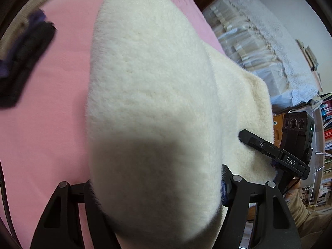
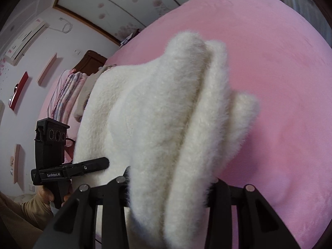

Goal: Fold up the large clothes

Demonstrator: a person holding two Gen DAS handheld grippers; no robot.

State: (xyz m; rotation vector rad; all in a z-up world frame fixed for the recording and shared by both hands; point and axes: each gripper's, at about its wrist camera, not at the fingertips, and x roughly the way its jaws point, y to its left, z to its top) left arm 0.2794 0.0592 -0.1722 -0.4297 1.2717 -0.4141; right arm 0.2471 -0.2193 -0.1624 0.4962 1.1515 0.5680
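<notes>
1. Nearest the left wrist camera, the left tool [image 1: 157,203] is clamped on a thick fold of the white fleece garment [image 1: 149,95]; the fabric bulges out between the black fingers and hides their tips.
2. In the right wrist view, the right tool [image 2: 168,195] is likewise clamped on the same garment [image 2: 157,124], which is bunched into long ridges running away from the camera.
3. Each tool shows up in the other's view: the right tool [image 1: 269,147] grips the garment's edge at the lower right of the left view, and the left tool [image 2: 91,166] bites the fleece at the lower left of the right view. The person's hand [image 2: 44,193] holds its handle.
4. The garment hangs stretched between the two tools, lifted above the pink bed [image 2: 280,83]; whether its far end touches the bedcover I cannot tell.
5. Farther left on the bed lies a dark folded cloth [image 1: 25,62], blurred, well apart from the fleece.
6. Beyond the bed's right edge stands a bookshelf [image 1: 244,41] draped with a white lace cover [image 1: 276,47].
7. Far off in the right view, a striped pink blanket [image 2: 66,95] sits at the bed's far end, and an air conditioner [image 2: 25,41] is mounted on the wall.
</notes>
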